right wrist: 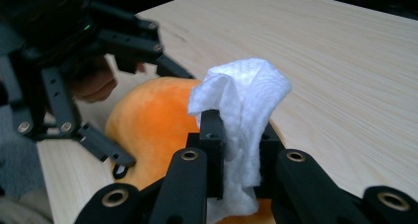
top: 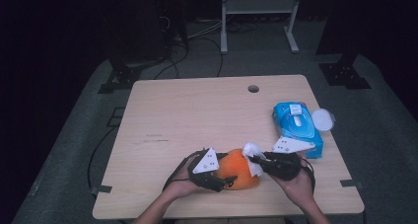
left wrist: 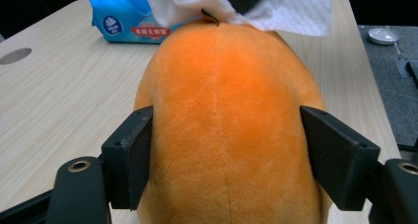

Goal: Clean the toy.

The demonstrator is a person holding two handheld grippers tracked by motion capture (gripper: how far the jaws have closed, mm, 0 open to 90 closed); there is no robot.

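An orange plush toy (top: 238,168) lies near the table's front edge, between my two grippers. My left gripper (top: 223,178) is shut on the plush toy (left wrist: 229,130); its two black jaws press into the toy's sides. My right gripper (top: 254,159) is shut on a crumpled white tissue (right wrist: 241,110), clamped between its jaws. The tissue (top: 253,157) rests against the toy's right end, and in the left gripper view the tissue (left wrist: 276,7) lies over the toy's far end. In the right gripper view the plush toy (right wrist: 148,120) sits just behind the tissue, with the left gripper (right wrist: 121,160) on its left side.
A blue pack of wet wipes (top: 297,125) lies at the table's right side, with a round white lid (top: 323,119) beside it off the edge. A cable hole (top: 253,89) sits near the table's far edge. The wooden table (top: 197,115) stretches bare toward the back and left.
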